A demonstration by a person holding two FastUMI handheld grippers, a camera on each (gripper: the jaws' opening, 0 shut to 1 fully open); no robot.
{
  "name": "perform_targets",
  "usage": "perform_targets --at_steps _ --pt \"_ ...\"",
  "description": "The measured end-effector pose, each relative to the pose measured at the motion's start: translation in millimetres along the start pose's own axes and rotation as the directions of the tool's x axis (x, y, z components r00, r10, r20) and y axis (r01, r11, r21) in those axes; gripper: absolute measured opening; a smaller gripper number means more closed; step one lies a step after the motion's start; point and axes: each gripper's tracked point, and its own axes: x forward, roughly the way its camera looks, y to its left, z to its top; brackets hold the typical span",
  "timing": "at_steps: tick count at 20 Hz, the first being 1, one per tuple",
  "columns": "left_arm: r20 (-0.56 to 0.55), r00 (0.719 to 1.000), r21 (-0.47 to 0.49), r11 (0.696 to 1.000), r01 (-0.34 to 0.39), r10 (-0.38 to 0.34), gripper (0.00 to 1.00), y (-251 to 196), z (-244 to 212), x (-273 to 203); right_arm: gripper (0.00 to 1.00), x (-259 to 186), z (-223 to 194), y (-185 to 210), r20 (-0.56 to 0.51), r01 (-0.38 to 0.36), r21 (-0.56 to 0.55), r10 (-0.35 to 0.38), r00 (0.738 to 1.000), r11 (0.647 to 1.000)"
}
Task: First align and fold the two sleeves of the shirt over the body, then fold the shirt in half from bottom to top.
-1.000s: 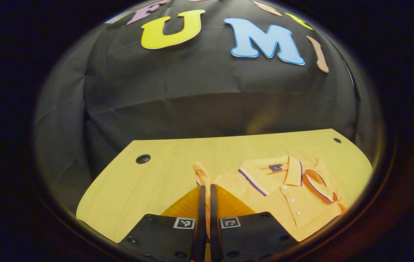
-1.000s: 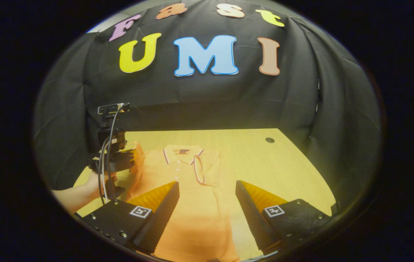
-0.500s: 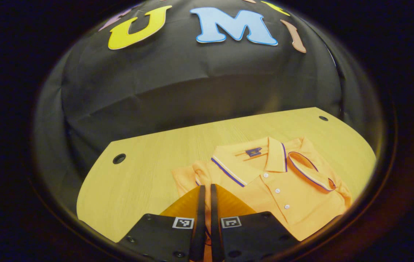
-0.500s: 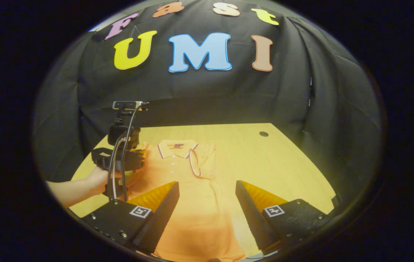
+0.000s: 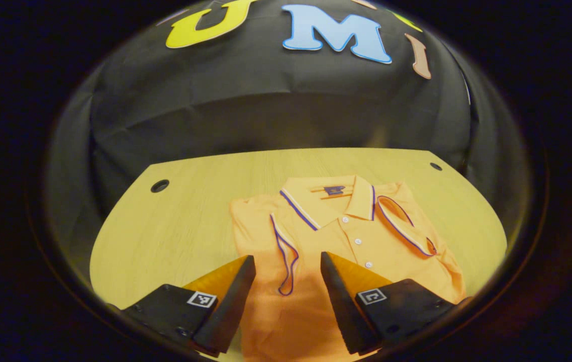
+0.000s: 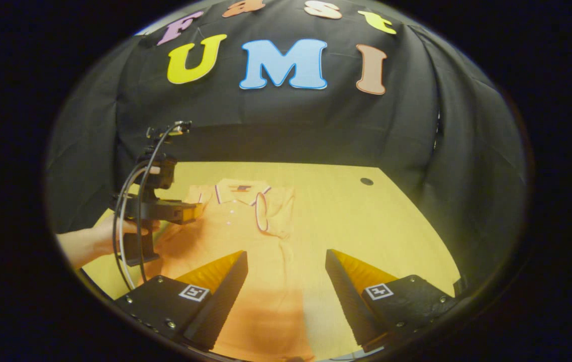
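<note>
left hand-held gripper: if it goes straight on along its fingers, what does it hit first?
Probably the folded sleeve of the shirt: it lies between the open fingers of the left hand-held gripper, straight ahead. Height above the cloth is unclear.

Pale wooden table (image 5: 185, 221), orange shirt (image 5: 366, 251) flat on it.

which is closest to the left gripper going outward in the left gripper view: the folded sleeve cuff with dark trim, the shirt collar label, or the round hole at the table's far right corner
1. Folded sleeve cuff with dark trim, lying between the left gripper's open fingers.
2. Shirt collar label, farther up, inside the collar.
3. Round hole, at the far right corner of the wooden table.
</note>
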Motion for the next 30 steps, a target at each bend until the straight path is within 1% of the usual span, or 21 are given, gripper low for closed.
perform_targets --at_steps 1,3,5,9,15,16,18,24,25,28,30 --pt "-0.003 1.0 -0.01 1.0 -0.003 0.003 0.89 -0.2 -4.2 -10.9 0.97 2.0 -4.9 0.0 -0.002 -0.016 -0.015 0.016 1.0 1.0" --pt "-0.009 1.0 -0.024 1.0 -0.018 0.017 0.96 0.2 -13.9 -32.3 0.96 4.6 -12.9 0.2 -0.001 -0.046 -0.02 0.046 0.999 0.999" --pt "-0.015 1.0 -0.035 0.999 -0.003 0.003 0.96 -8.1 -25.2 -54.5 0.97 7.6 -26.3 -0.7 -0.015 -0.066 -0.033 0.066 0.998 0.997" --pt "-0.037 0.999 -0.012 1.0 0.012 -0.013 0.96 -19.7 -57.4 -96.0 0.97 7.9 -64.0 -7.1 -0.082 -0.086 -0.03 0.083 0.993 0.996" --pt "-0.069 0.996 -0.007 0.999 0.048 -0.048 0.95 -30.5 -107.8 -156.2 0.96 -10.1 -112.6 -9.7 -0.158 -0.085 -0.026 0.08 0.984 0.996" --pt "-0.074 0.996 0.0 0.999 0.045 -0.045 0.96 -28.4 -115.5 -165.5 0.96 -14.7 -119.0 -9.0 -0.167 -0.084 -0.023 0.079 0.983 0.996" --pt "-0.075 0.996 0.005 0.999 0.041 -0.041 0.95 -24.4 -129.8 -184.8 0.96 -23.1 -131.2 -7.1 -0.179 -0.083 -0.018 0.079 0.981 0.996" --pt "-0.11 0.994 -0.045 0.999 0.023 -0.028 0.96 -8.5 -188.7 -238.3 0.97 -39.4 -165.9 -7.3 -0.227 -0.07 0.003 0.069 0.971 0.998" --pt "-0.115 0.993 -0.049 0.999 0.024 -0.03 0.96 -7.0 -197.6 -245.2 0.96 -42.1 -172.0 -6.4 -0.236 -0.067 0.007 0.067 0.969 0.998" --pt "-0.13 0.991 -0.019 1.0 0.015 -0.018 0.95 2.1 -222.5 -260.1 0.97 -49.9 -185.6 -2.3 -0.256 -0.074 0.014 0.075 0.964 0.997" --pt "-0.138 0.99 -0.026 1.0 0.017 -0.02 0.95 2.9 -234.6 -266.7 0.96 -53.2 -196.3 2.3 -0.268 -0.081 0.01 0.08 0.96 0.997"
